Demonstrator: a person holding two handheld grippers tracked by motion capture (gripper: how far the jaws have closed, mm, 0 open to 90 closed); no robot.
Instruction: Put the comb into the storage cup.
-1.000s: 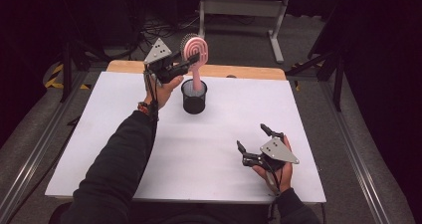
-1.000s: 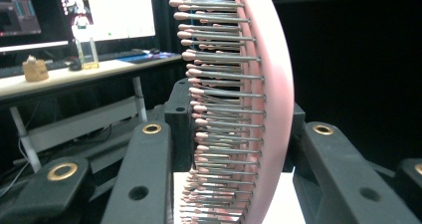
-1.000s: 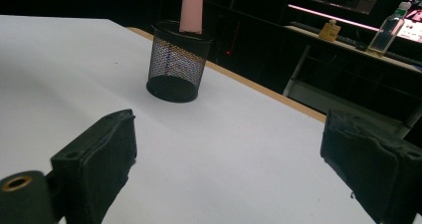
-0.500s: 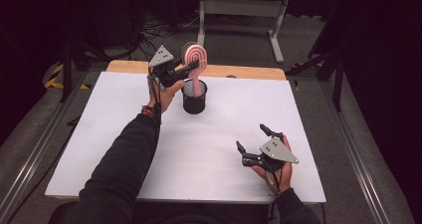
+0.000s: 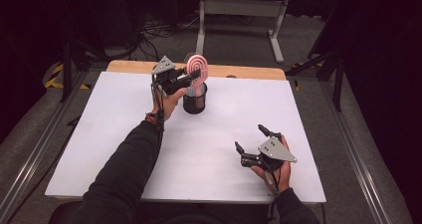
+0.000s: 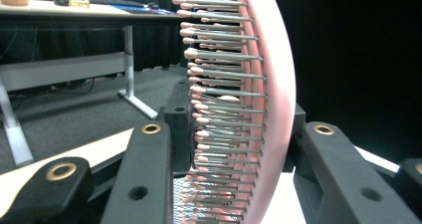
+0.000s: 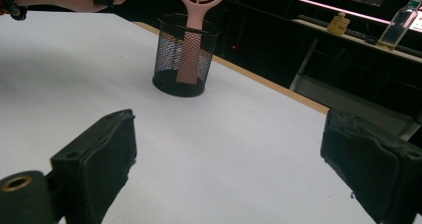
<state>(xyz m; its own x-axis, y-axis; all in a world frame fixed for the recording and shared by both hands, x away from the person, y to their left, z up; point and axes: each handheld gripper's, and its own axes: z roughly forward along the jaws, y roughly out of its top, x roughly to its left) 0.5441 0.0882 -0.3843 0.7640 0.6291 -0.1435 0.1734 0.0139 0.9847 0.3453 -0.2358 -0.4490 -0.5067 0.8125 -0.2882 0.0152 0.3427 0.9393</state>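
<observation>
Scene: While a person's two forearms are extended over a white-topped table (image 5: 124, 134), a two-jaw gripper is held in each hand.

Left gripper: Held up near the far edge of the table, the left gripper (image 5: 191, 77) is seen clamped on the head of a pink round-headed hairbrush with metal pins (image 5: 197, 67). From the left gripper view, the brush head (image 6: 259, 109) is wedged edge-on between the two black jaws, one pressed to the pin side and the other to the smooth pink back.

Jaw width, left: The jaws are drawn in only as far as the brush head allows, and contact is made on both sides.

Hairbrush: The brush is held upright, with its head above the rim and its handle lowered inside a black wire-mesh cylindrical cup (image 5: 194, 100). From the right gripper view, the pink handle (image 7: 191, 50) is seen through the mesh (image 7: 171, 69), reaching down close to the base; whether the bottom is touched cannot be told.

Mesh cup: The cup is stood upright on the white surface towards the far middle of the table, just beside the left hand (image 5: 169, 102).

Right gripper: Rested low near the table's near right corner, the right gripper (image 5: 251, 140) is held with its jaws spread wide apart. Nothing is gripped between them, and bare white tabletop (image 7: 239, 149) is seen in the gap.

Separation: The right gripper is kept well apart from the cup and brush.
</observation>
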